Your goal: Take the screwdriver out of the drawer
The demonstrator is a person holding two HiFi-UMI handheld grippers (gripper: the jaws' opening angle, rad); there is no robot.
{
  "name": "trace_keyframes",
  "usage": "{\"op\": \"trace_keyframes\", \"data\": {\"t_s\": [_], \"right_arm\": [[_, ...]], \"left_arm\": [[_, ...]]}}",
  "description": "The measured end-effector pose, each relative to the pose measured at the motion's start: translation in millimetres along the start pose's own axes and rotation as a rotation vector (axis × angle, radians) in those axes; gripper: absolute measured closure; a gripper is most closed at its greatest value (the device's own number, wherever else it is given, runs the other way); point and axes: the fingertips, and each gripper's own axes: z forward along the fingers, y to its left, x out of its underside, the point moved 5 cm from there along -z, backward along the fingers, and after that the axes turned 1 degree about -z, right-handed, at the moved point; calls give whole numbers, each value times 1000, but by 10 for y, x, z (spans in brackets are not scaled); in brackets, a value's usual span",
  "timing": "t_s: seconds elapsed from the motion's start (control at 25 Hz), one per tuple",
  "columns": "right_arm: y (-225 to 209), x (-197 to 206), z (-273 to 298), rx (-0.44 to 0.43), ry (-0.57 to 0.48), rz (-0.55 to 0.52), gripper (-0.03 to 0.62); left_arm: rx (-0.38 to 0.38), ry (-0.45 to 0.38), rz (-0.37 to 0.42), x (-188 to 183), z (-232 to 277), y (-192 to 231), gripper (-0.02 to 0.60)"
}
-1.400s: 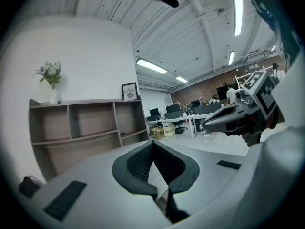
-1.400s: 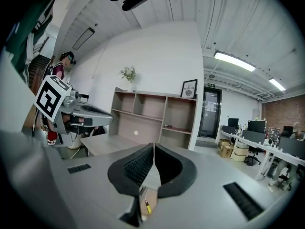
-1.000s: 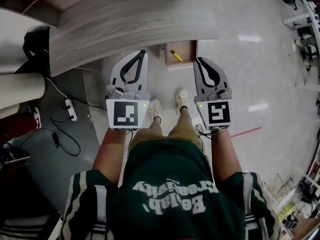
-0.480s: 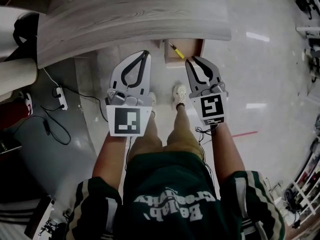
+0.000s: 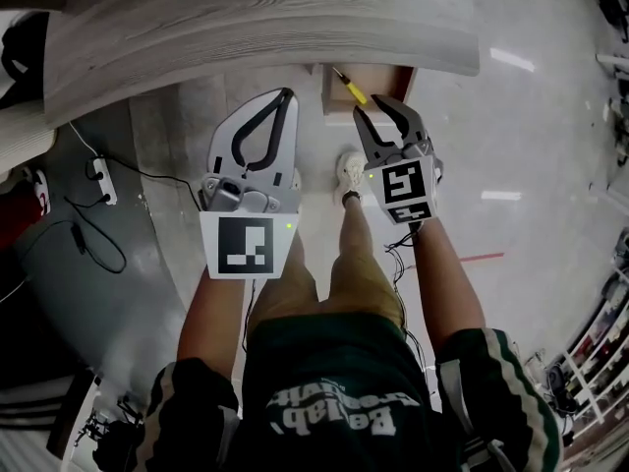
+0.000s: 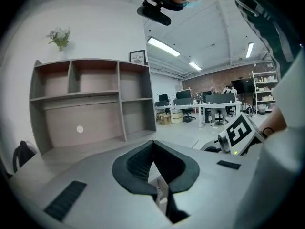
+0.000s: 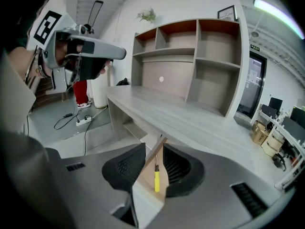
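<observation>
A small screwdriver [image 5: 351, 88] with a yellow handle lies in the open wooden drawer [image 5: 385, 80] under the pale wood desk [image 5: 265, 28]. My right gripper [image 5: 375, 106] stands open just short of the drawer, its tips near the handle end. In the right gripper view the screwdriver [image 7: 156, 178] shows in the gap between the open jaws of the right gripper [image 7: 154, 147], lying on the drawer [image 7: 145, 173] floor, untouched. My left gripper [image 5: 285, 94] hovers to the left of the drawer, shut on nothing; in its own view the left gripper [image 6: 152, 143] points at the room.
The desk edge [image 7: 176, 116] overhangs the drawer. A shelf unit [image 7: 190, 56] stands on the desk's back. A power strip [image 5: 101, 180] with cables lies on the floor at left. The person's shoe [image 5: 349, 170] stands below the drawer.
My right gripper has moved forward and a little left, up to the open drawer and the screwdriver. The left gripper has kept its place, still shut.
</observation>
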Motion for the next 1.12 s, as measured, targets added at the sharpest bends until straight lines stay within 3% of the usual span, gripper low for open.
{"op": "trace_keyframes", "data": {"t_s": [0.4,1.12], "right_arm": [[36,603,711,-27,99,-41,471],[19,1277,1513,30,248,-93,471]], "left_arm": [[-3,47,-37,567,194,13,565],[-3,70,-71,945,250,-31,565]]}}
